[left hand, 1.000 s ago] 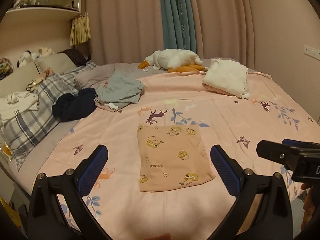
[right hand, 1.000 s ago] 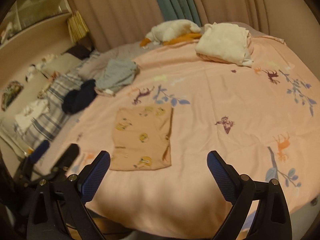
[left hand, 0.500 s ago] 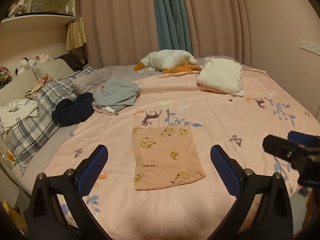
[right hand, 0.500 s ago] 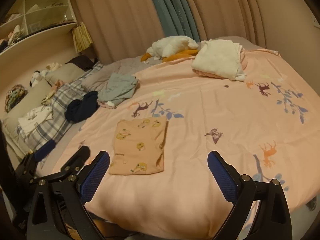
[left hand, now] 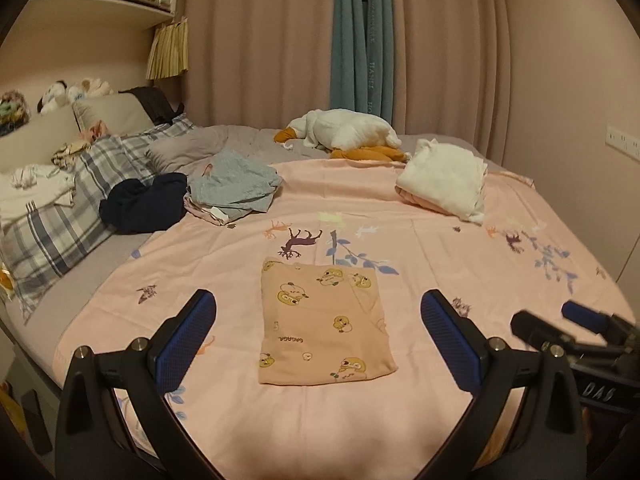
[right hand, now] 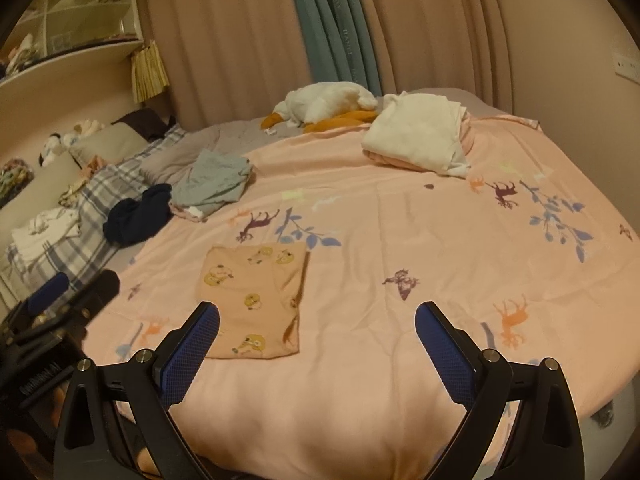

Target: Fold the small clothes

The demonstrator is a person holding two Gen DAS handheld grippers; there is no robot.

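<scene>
A small peach garment with yellow duck prints (left hand: 324,324) lies folded into a flat rectangle on the pink bedspread (left hand: 440,240). It also shows in the right wrist view (right hand: 256,300). My left gripper (left hand: 318,340) is open and empty, held above the bed's near edge in front of the garment. My right gripper (right hand: 318,348) is open and empty, to the right of the garment. Each gripper shows at the edge of the other's view.
A grey garment (left hand: 236,184) and a dark navy one (left hand: 144,202) lie crumpled at the back left by plaid pillows (left hand: 60,216). A white folded pile (left hand: 444,180) and a plush goose (left hand: 344,134) lie at the back. Curtains hang behind.
Both grippers have drawn back and risen a little from the bed; the folded garment has not moved. Both stay open.
</scene>
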